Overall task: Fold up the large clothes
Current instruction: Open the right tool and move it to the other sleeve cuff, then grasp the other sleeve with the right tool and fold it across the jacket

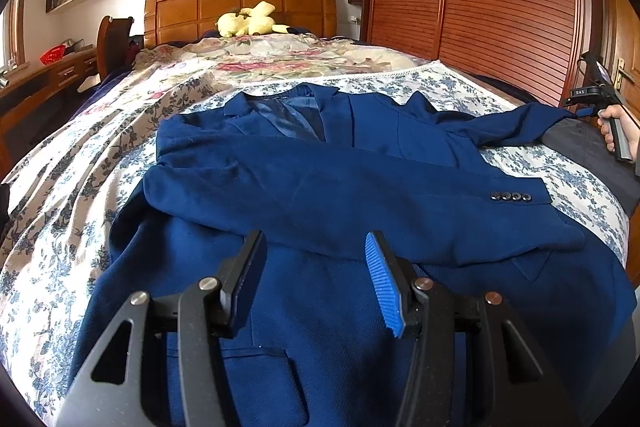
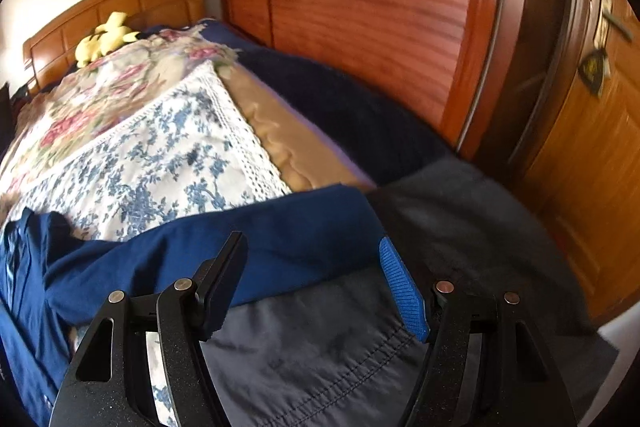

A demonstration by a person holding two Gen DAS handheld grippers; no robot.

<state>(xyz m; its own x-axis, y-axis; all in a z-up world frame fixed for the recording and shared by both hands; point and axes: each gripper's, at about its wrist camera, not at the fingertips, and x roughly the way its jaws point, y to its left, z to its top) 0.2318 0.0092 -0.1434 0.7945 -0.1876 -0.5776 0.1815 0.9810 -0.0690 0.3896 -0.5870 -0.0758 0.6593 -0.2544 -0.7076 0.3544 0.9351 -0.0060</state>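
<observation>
A navy blue blazer (image 1: 320, 179) lies front-up on the floral bedspread (image 1: 60, 219). One sleeve is folded across its chest, with the buttoned cuff (image 1: 510, 195) at the right. The other sleeve (image 1: 520, 123) stretches out toward the right edge of the bed. My left gripper (image 1: 316, 243) hovers open over the blazer's lower front, with nothing between its fingers. My right gripper (image 2: 312, 243) is open above that outstretched sleeve's end (image 2: 300, 227), and its pads do not press on the cloth. In the left wrist view a hand holds the right gripper (image 1: 600, 99) at the far right.
A dark grey garment (image 2: 460, 227) lies under the sleeve end at the bed's right edge. A yellow plush toy (image 1: 250, 21) sits by the wooden headboard (image 1: 240, 3). A louvred wooden wardrobe (image 1: 480, 7) and a door (image 2: 592, 147) stand close on the right, a desk (image 1: 48, 75) on the left.
</observation>
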